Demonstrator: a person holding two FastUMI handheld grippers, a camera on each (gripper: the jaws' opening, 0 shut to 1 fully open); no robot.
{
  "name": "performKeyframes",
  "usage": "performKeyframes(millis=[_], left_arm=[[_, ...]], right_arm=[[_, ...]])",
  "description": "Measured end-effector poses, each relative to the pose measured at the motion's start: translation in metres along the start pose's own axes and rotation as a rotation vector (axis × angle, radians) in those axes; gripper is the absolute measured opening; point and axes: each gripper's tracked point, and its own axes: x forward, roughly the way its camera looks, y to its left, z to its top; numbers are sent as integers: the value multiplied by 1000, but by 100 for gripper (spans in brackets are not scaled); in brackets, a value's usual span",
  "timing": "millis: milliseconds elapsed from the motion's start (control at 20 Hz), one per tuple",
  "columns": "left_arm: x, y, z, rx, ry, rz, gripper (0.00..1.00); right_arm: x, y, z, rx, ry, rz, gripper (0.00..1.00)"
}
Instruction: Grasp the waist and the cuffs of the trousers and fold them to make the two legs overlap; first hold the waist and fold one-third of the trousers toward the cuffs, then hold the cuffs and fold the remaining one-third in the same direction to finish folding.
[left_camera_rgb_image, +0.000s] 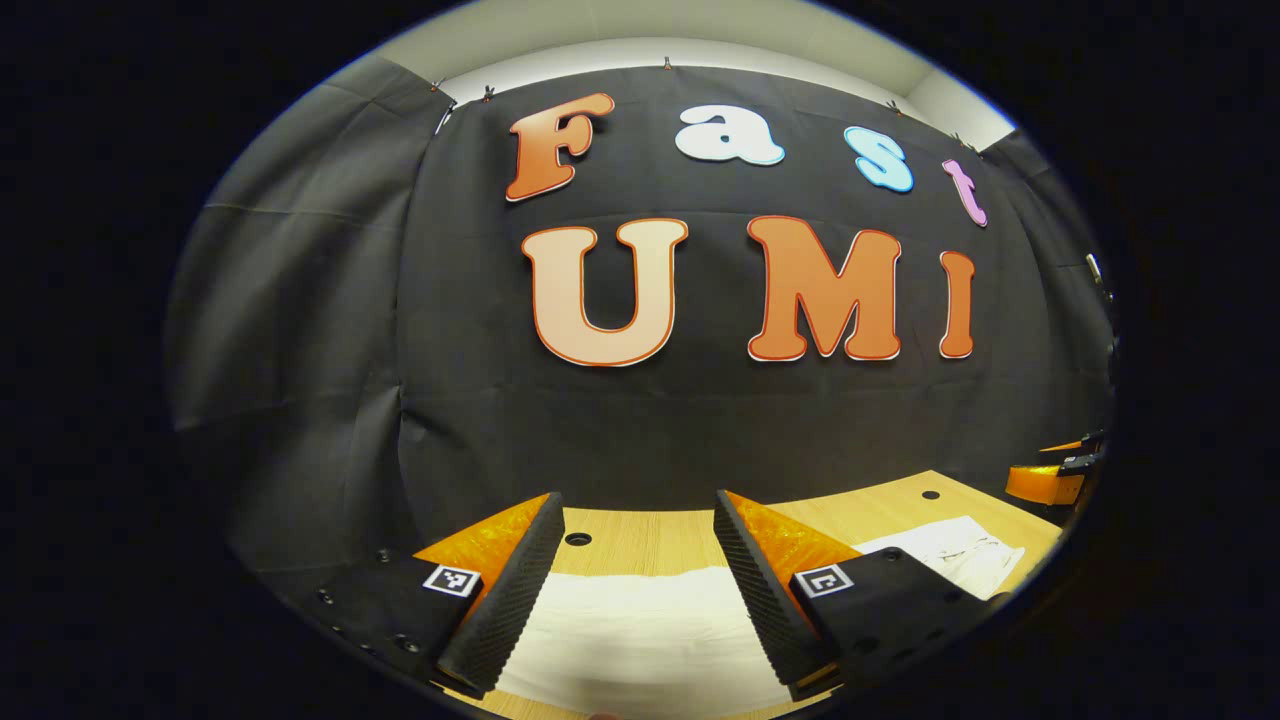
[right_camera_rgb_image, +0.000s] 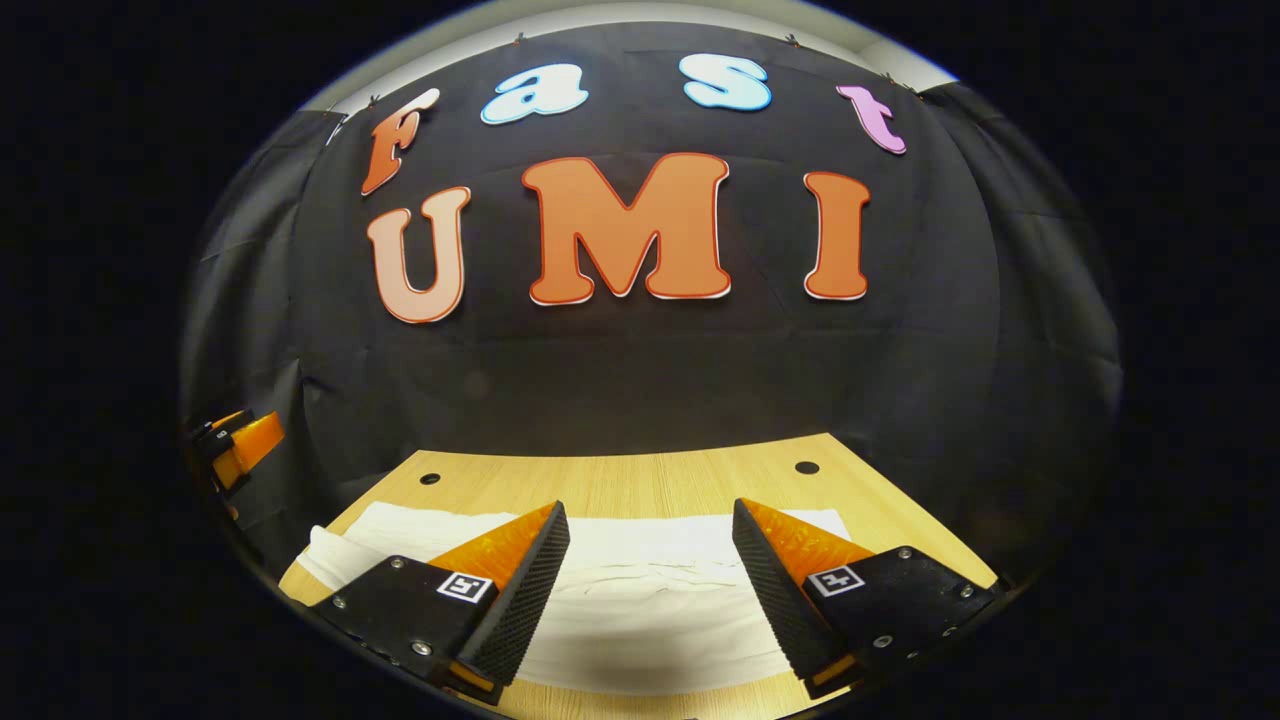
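Observation:
White trousers (left_camera_rgb_image: 640, 630) lie flat on the wooden table (left_camera_rgb_image: 640, 535). In the left gripper view my left gripper (left_camera_rgb_image: 636, 505) hovers open above one end of them, nothing between its fingers; more of the cloth (left_camera_rgb_image: 950, 550) stretches off to the right. In the right gripper view the trousers (right_camera_rgb_image: 640, 600) spread across the table (right_camera_rgb_image: 650, 480), and my right gripper (right_camera_rgb_image: 648, 512) stands open over them, its fingers apart with only cloth below. The right gripper (left_camera_rgb_image: 1060, 470) shows at the far right of the left gripper view, and the left gripper (right_camera_rgb_image: 235, 440) at the far left of the right gripper view.
The black booth wall rises just behind the table's far edge. Small dark holes (right_camera_rgb_image: 806, 467) mark the tabletop near that edge. Bare wood borders the trousers at the back and at the front.

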Motion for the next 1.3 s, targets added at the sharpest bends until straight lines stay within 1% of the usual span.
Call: performKeyframes(millis=[250,350,500,700,850,900,950,1100,1300], left_arm=[[2,2,-3,6,12,4,98],[3,1,-9,9,19,5,99],[5,1,-14,9,34,7,99],[5,3,-22,5,59,6,99],[8,4,-22,13,67,13,99],[7,4,-25,13,72,15,100],[8,5,-25,13,77,17,99],[7,6,-28,12,92,26,99],[8,9,-31,14,115,47,98]], right_arm=[[9,-21,-39,137,146,-33,99],[12,-36,-61,184,208,-72,99],[17,-49,-94,280,290,-95,98],[8,-73,-142,387,421,-155,99],[3,-89,-173,497,492,-186,99],[1,-97,-183,535,511,-206,99],[0,-105,-192,559,523,-227,99],[-6,-127,-215,612,565,-278,98],[-11,-144,-244,760,618,-323,99]])
